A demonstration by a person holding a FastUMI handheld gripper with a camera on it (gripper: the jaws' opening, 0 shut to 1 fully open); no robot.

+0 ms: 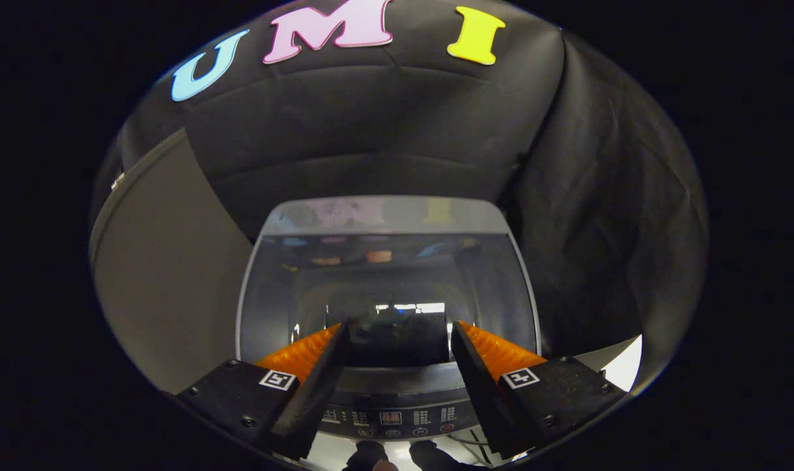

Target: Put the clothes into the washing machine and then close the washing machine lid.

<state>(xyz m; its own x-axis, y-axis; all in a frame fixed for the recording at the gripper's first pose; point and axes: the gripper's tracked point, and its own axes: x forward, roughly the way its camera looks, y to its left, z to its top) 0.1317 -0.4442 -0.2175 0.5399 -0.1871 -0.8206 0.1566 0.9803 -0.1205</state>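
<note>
a: where was the washer (pixel 387 261) when you looked?

b: right ahead of my gripper (pixel 397 343) and a bit below. its lid (pixel 384 288) lay flat over the tub, dark and glossy, mirroring the booth. the control panel (pixel 390 415) sat between my fingers (pixel 318 373), nearer to me than the lid.

a: and your jaws?

b: they stood wide apart with nothing between them. i held nothing and touched nothing.

a: any clothes?

b: i saw none. through the lid i couldn't tell whether any lay in the tub; it was all reflection.

a: how did you think the lid would handle?

b: stiff and smooth, i judged, probably slick glass or plastic in a pale frame, hinged at the far edge. pinching the flat pane would slip. i'd have taken the near rim, just beyond the panel, where a lip seemed likeliest. clothes, i'd guess, would be soft and light, best pinched on a bunched fold.
</note>
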